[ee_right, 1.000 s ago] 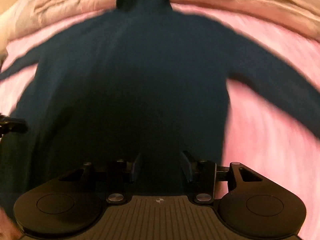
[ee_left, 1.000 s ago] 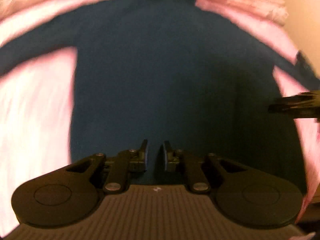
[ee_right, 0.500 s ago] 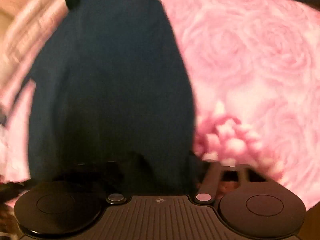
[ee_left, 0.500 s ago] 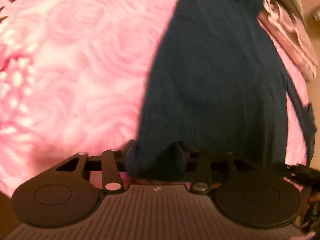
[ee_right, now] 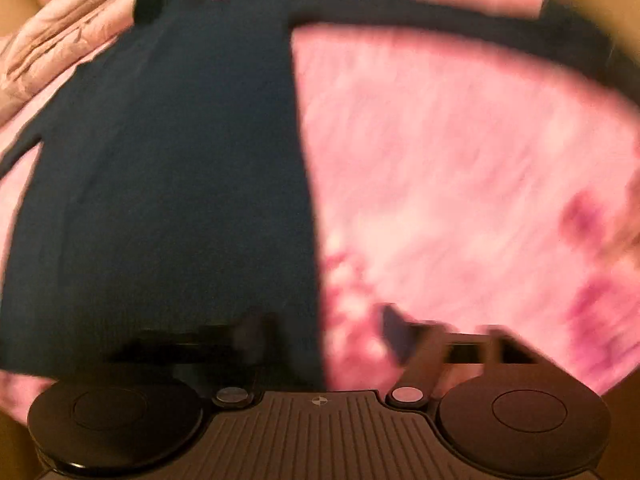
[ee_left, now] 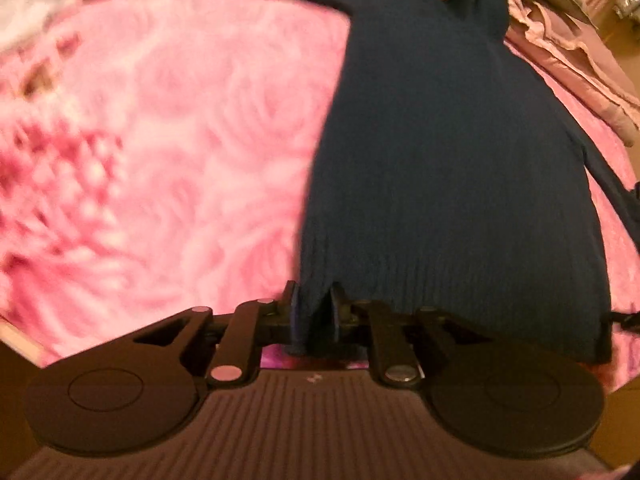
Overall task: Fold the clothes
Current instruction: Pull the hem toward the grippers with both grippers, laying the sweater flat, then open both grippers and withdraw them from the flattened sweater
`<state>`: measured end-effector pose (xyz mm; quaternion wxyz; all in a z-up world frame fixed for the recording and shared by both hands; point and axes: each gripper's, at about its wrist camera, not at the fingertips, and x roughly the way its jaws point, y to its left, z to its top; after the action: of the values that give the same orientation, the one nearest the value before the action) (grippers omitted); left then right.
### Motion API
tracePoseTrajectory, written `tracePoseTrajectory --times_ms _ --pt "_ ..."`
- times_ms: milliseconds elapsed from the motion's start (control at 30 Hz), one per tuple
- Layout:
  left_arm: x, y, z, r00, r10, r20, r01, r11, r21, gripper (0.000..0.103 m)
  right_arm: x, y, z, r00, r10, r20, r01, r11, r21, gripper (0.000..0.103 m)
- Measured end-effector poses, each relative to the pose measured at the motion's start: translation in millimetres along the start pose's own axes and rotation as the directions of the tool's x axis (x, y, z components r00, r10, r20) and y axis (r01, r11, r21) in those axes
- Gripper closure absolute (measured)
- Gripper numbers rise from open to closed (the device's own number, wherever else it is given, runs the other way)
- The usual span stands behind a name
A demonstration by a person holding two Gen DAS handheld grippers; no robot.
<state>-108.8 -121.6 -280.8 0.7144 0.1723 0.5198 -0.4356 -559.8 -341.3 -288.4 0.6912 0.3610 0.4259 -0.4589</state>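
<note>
Sweater lies flat on the pink bedspread, filling the frame's right half. Left gripper pinches its lower-left hem corner, likely to fold it; right gripper has just opened wide at the opposite corner, pressing nothing.

Left tongs clamped, right tongs spread.
</note>
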Motion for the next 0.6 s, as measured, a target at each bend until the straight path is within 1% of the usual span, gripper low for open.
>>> tracePoseTrajectory --times_ms 33,100,133,167,233,267,300,367,433,467,533,600 --pt "-8.8 -4.4 2.0 0.999 0.012 0.04 -0.013 1.0 0.01 0.089 -5.6 7.1 2.1 0.999 -0.005 0.04 0.006 1.0 -0.027 0.026" --pt "-8.8 -17.3 5.2 0.996 0.024 0.081 -0.025 1.0 0.007 0.085 -13.7 22.6 5.6 0.994 0.002 0.106 0.006 0.997 -0.078 0.026" --pt "-7.0 -24.3 7.0 0.995 0.029 0.097 -0.03 1.0 0.005 0.084 -9.0 34.5 5.6 0.994 0.039 0.103 -0.028 0.994 -0.105 0.027" --pt "-1.3 -30.5 7.1 0.996 0.035 0.088 -0.035 0.999 0.005 0.083 -1.3 47.3 4.0 0.994 0.061 0.095 -0.047 0.989 -0.143 0.027" --pt "21.6 -42.0 -5.5 0.997 0.072 -0.016 -0.071 0.996 0.05 0.082 16.8 66.7 -8.6 0.999 0.037 0.04 -0.028 0.977 -0.211 0.027" --pt "33.9 -47.7 -13.0 0.993 0.095 -0.074 -0.089 0.993 0.078 0.082 20.7 67.2 -18.4 1.0 0.023 0.009 -0.02 0.976 -0.215 0.027" --pt "34.6 -50.8 -19.8 0.989 0.113 -0.1 -0.103 0.99 0.095 0.082 24.6 67.6 -28.3 1.0 0.009 -0.021 -0.013 0.975 -0.22 0.027" --pt "23.7 -54.4 -32.4 0.983 0.14 -0.118 -0.126 0.985 0.116 0.081 18.1 64.0 -43.3 0.998 -0.009 -0.068 -0.005 0.978 -0.207 0.027" --pt "6.6 -54.3 -40.5 0.973 0.156 -0.168 -0.144 0.986 0.082 0.081 4.8 54.7 -52.7 0.99 -0.022 -0.14 0.0 0.988 -0.154 0.027" --pt "-6.1 -55.0 -43.6 0.972 0.162 -0.171 -0.153 0.986 0.062 0.081 -6.1 51.9 -55.1 0.989 -0.019 -0.145 -0.001 0.991 -0.132 0.027" --pt "-36.3 -64.1 -45.1 0.974 0.165 -0.152 -0.157 0.986 0.062 0.081 -29.2 47.9 -58.2 0.989 -0.009 -0.147 -0.005 0.996 -0.092 0.026" --pt "-68.6 -77.8 -42.1 0.977 0.168 -0.13 -0.159 0.984 0.075 0.081 -57.4 54.9 -51.1 0.994 0.012 -0.105 -0.02 0.996 -0.083 0.027"
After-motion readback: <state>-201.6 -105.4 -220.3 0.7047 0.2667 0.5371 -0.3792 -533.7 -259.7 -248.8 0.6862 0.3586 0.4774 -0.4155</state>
